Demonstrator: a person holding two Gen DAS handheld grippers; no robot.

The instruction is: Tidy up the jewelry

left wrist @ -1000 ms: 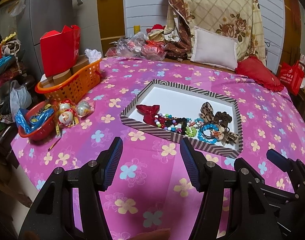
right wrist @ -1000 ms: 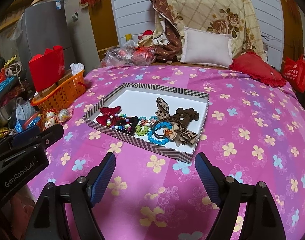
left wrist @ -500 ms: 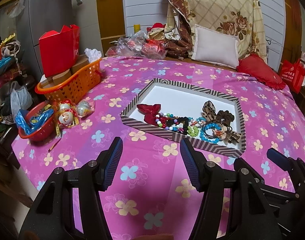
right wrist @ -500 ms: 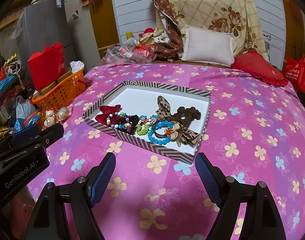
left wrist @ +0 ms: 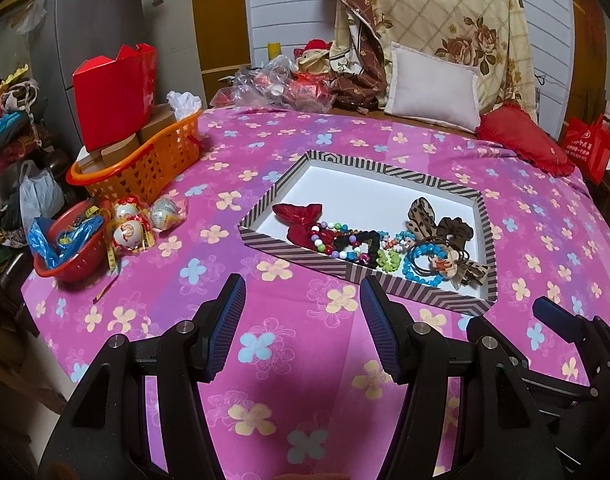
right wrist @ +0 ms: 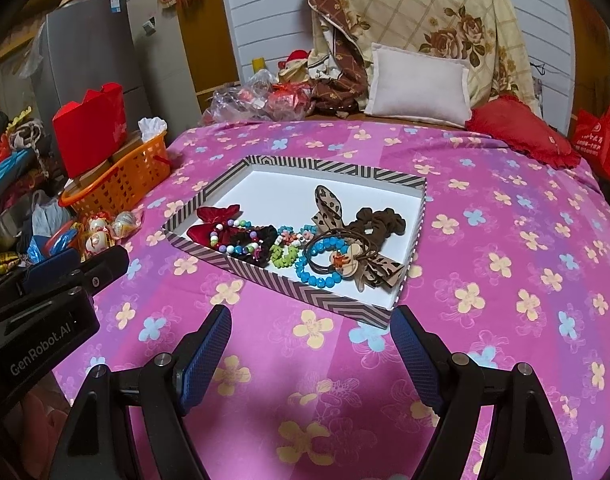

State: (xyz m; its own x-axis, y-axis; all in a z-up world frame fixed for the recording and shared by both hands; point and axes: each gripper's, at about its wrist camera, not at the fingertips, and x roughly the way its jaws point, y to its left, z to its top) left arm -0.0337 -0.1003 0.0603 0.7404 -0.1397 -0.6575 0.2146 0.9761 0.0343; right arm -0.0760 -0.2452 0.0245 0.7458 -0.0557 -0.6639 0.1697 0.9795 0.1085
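Surface: pink floral bedspread (right wrist: 505, 240).
Tray: striped box lid (right wrist: 305, 300), centre frame, corralling bracelets (right wrist: 319, 262) and scrunchies (right wrist: 379, 218).
Tools: left gripper (left wrist: 301, 328), right gripper (right wrist: 311, 356) jaws apart, empty, lower frame.

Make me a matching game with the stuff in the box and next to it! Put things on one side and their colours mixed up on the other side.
Things
1. bow
2. bead bracelet
3. basket
4. scrunchie

Colours
A. orange
B. brown
C. dark red
D. bright blue

Right pairs: 1-C, 2-D, 3-A, 4-B.

The bow, the bead bracelet and the scrunchie all lie inside the striped box. The basket sits outside it, at the edge of the pink flowered cloth.
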